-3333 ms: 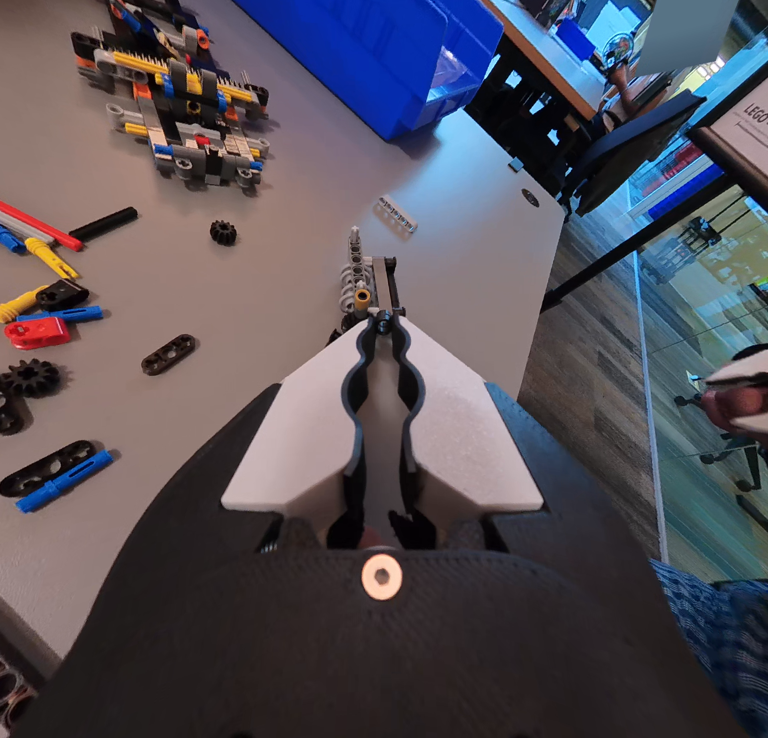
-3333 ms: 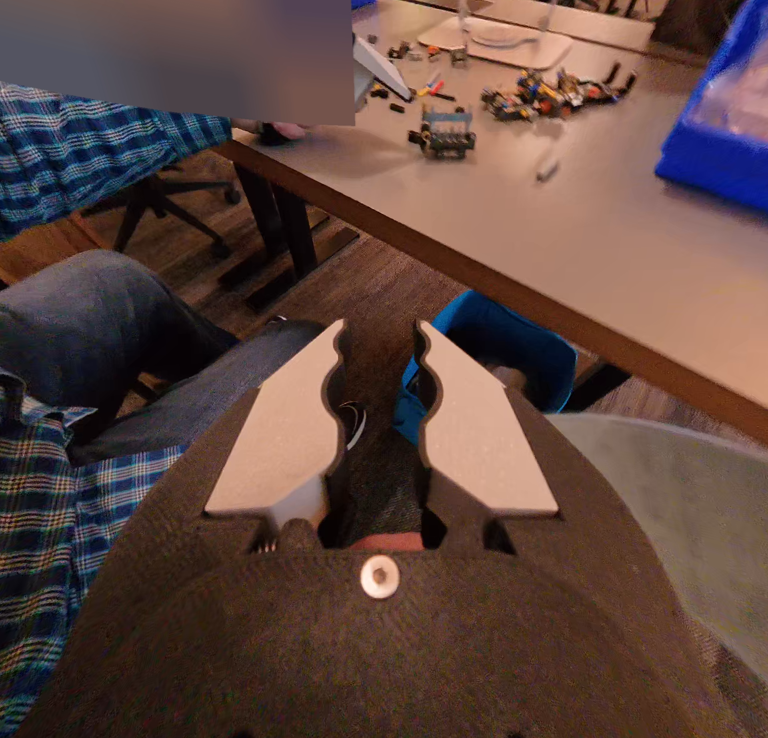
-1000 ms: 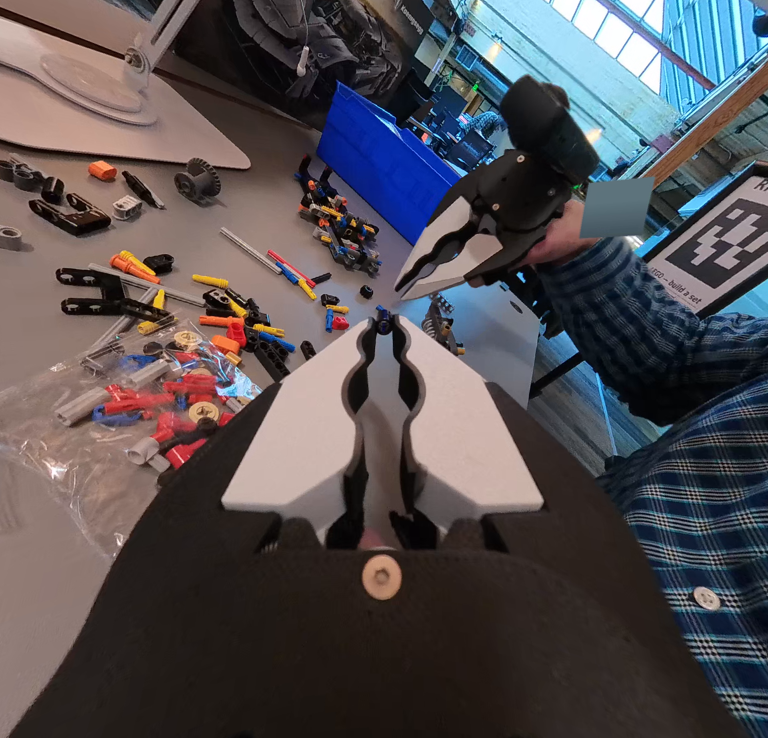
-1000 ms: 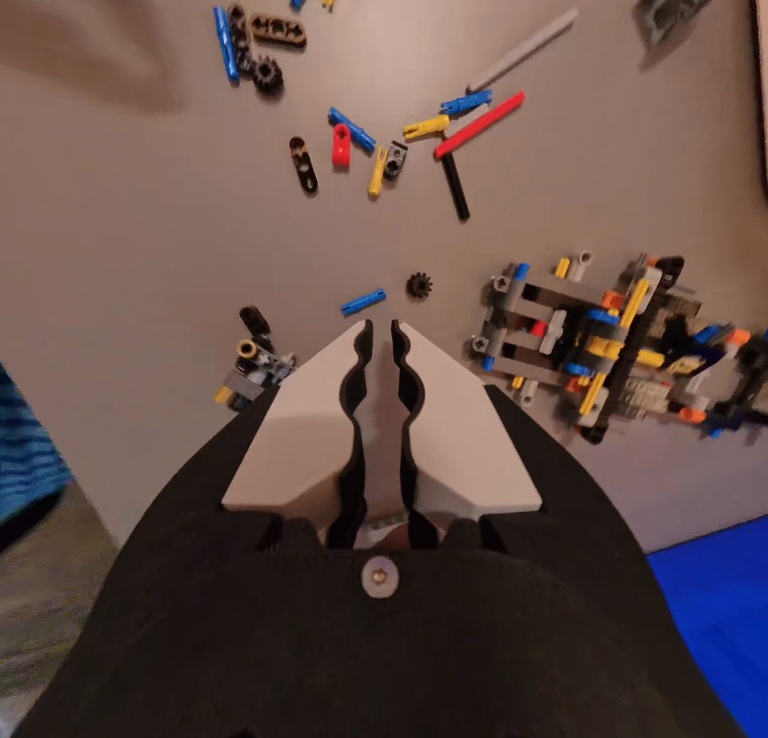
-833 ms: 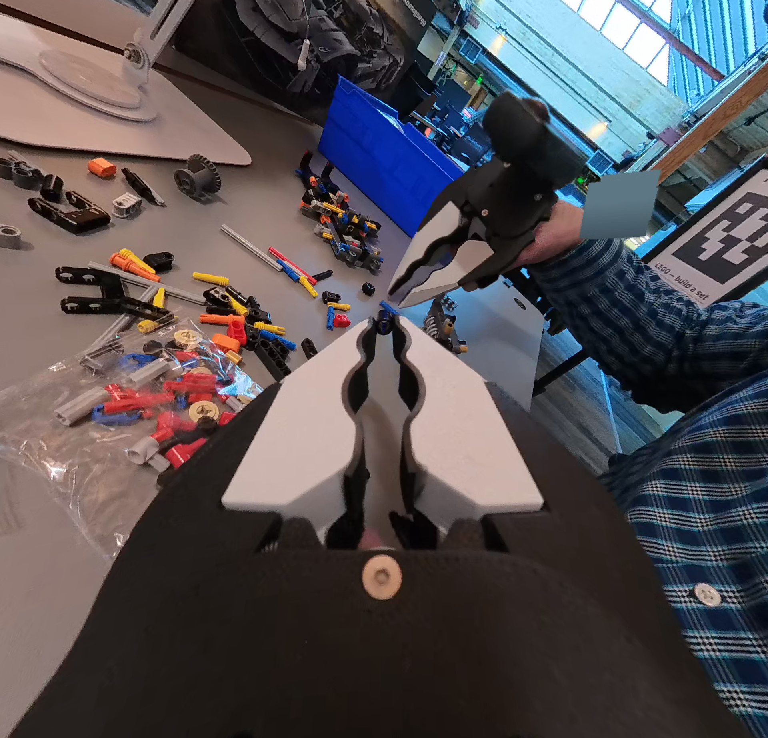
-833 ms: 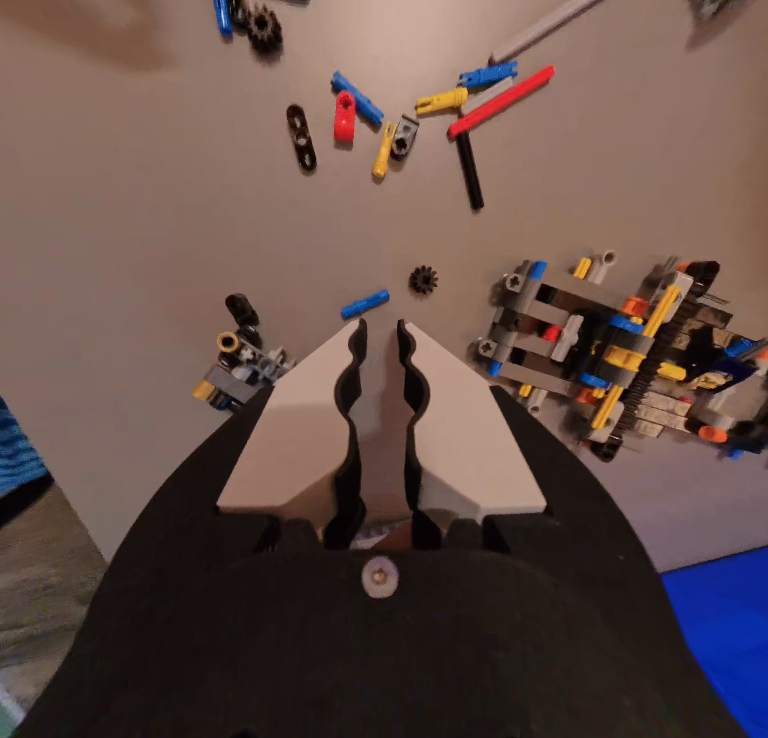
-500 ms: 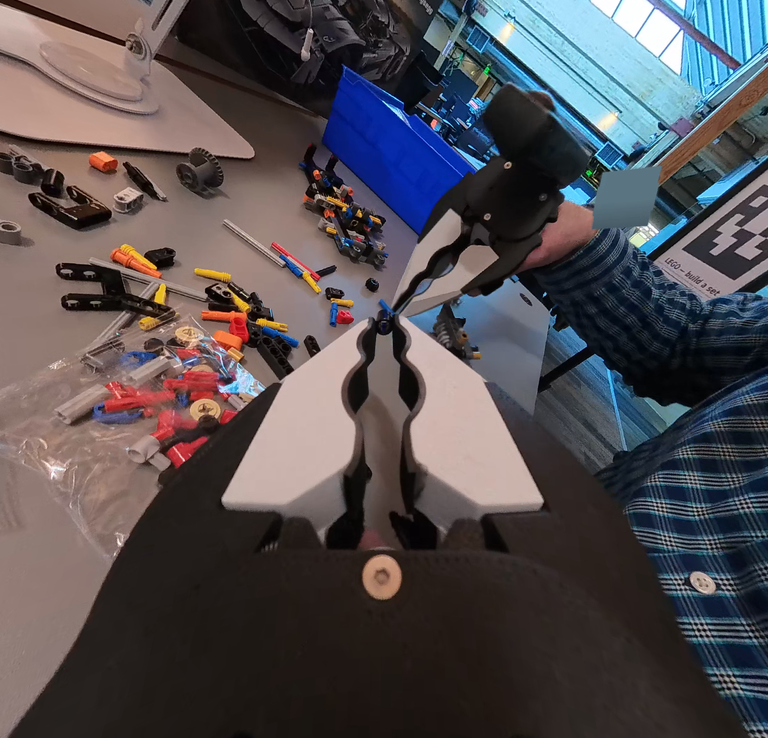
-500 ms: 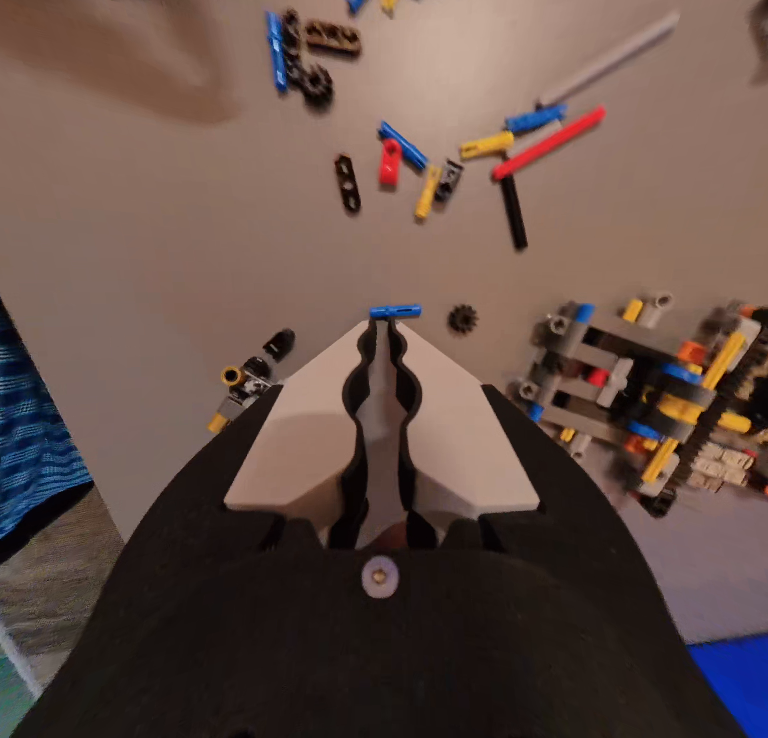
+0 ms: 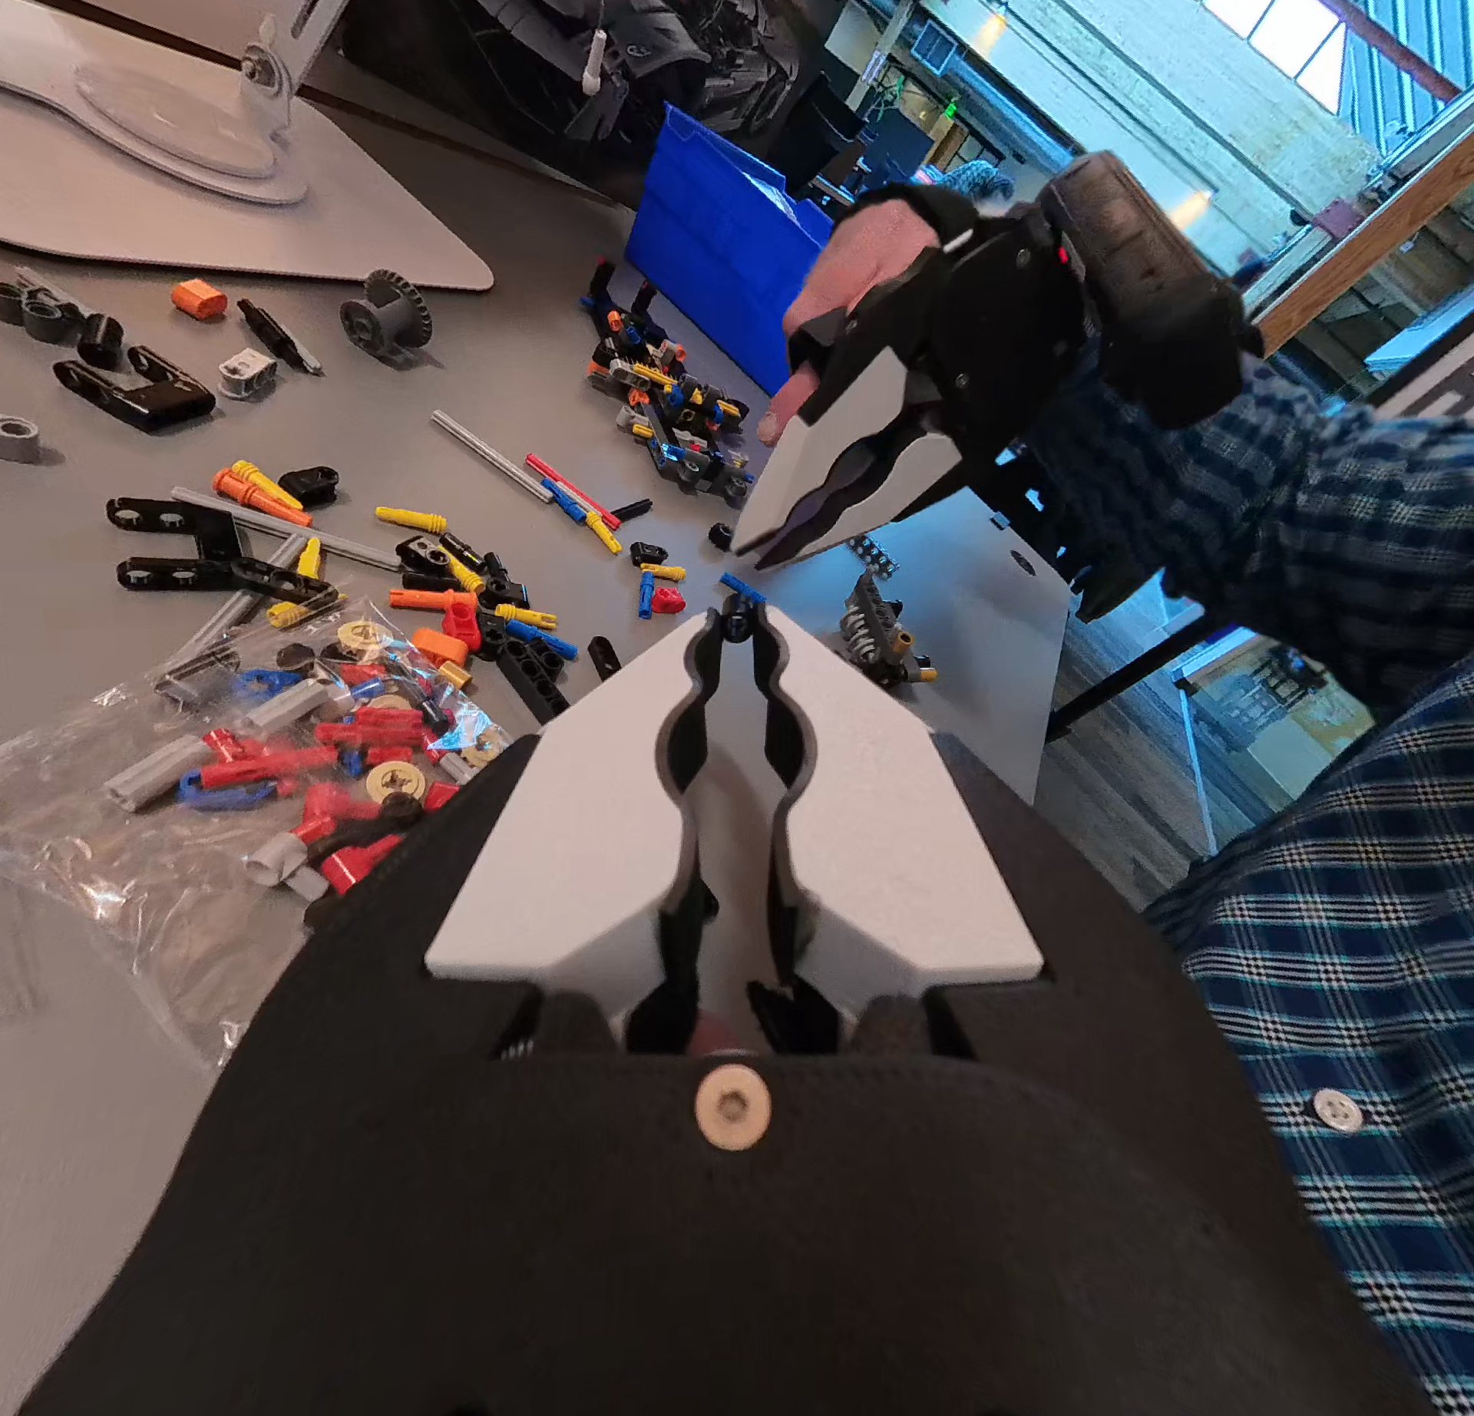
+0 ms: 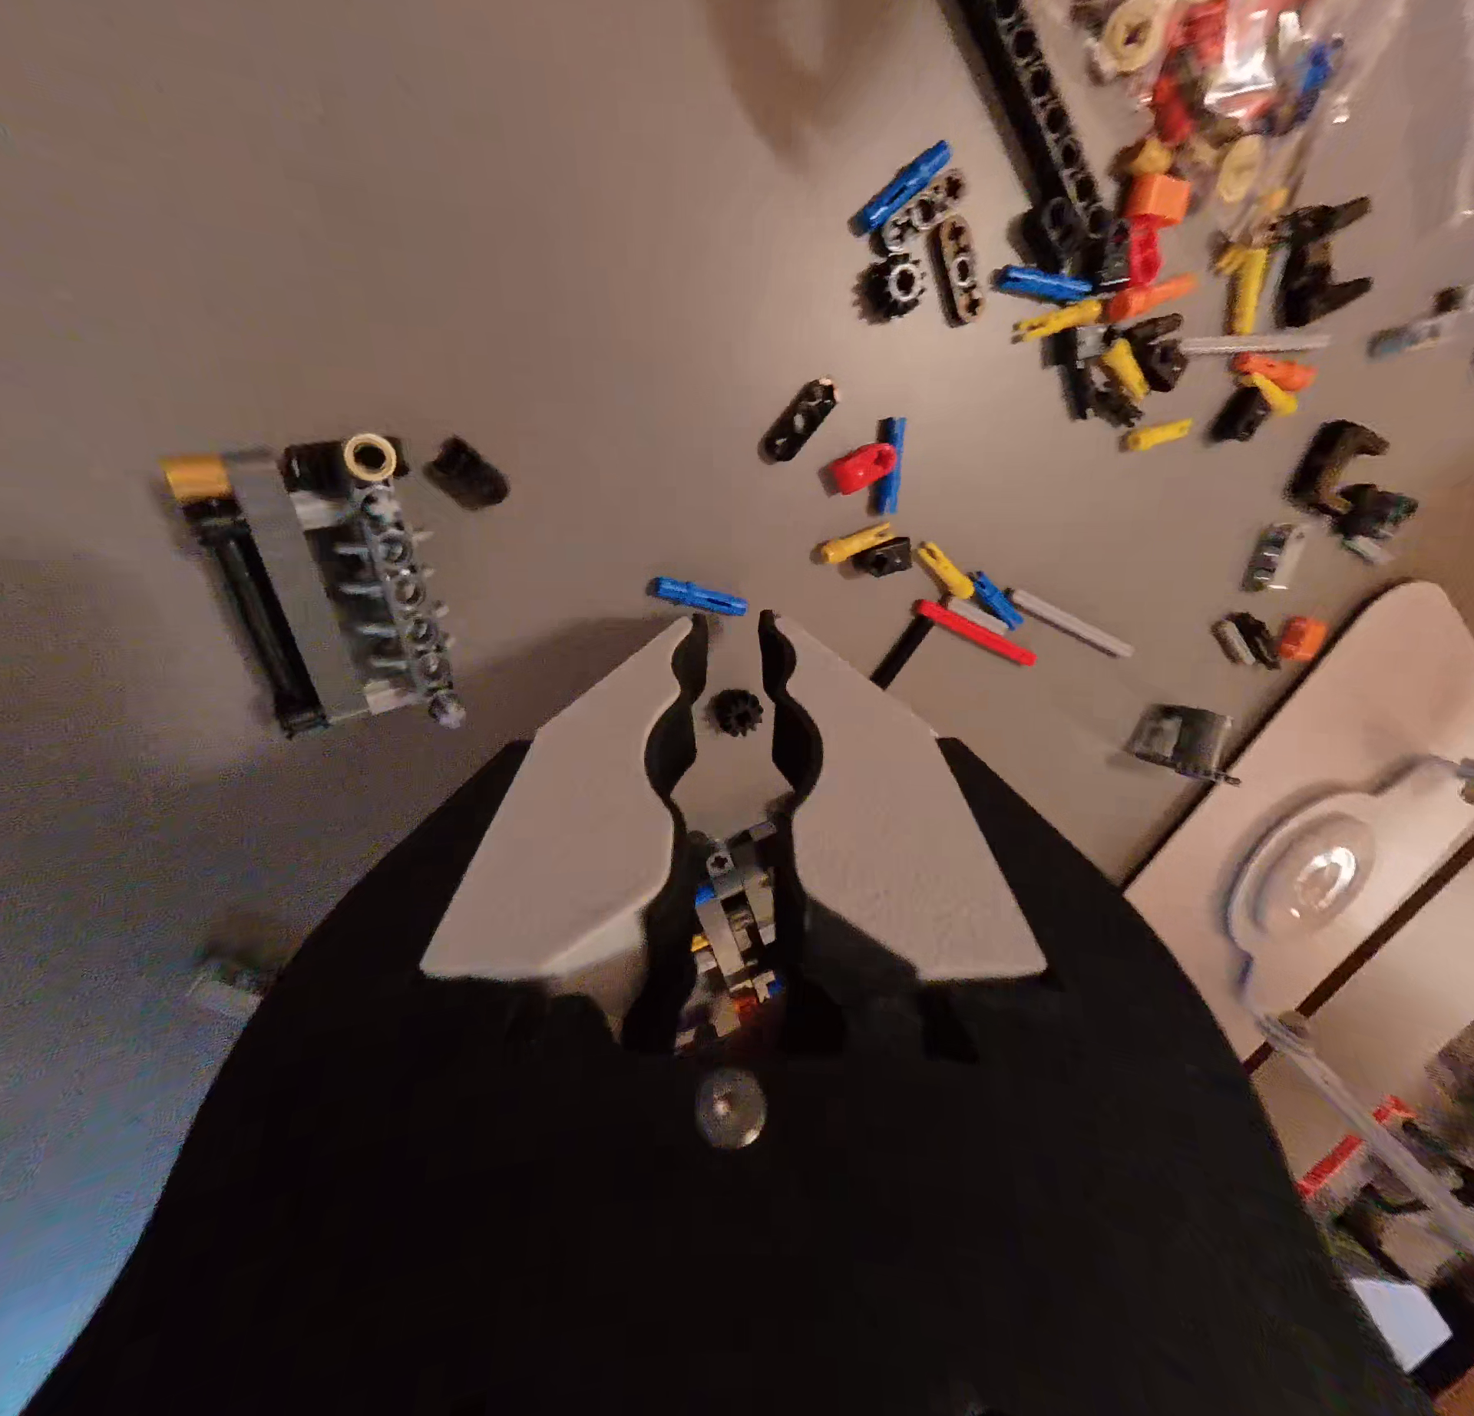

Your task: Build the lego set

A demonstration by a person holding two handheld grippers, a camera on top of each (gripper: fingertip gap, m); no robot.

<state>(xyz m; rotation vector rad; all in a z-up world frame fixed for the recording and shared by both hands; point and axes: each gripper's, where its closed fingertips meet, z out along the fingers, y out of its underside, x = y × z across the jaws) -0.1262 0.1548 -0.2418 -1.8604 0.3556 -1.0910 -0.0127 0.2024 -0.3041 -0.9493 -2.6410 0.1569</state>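
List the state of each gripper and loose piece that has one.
left gripper: shut on small black connector
right gripper: open, empty, above table
blue pin: loose on table, just beyond right gripper's tips
black gear: loose on table
grey sub-assembly: part built, ungripped
parts bag: holds pieces; sealed or open unclear

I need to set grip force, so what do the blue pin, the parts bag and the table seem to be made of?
Blue pin: likely hard moulded plastic, smooth with a slight sheen. Parts bag: thin clear plastic film, judging by its crinkles and glare. Table: smooth matte grey top, probably laminate, though the look leaves that open.
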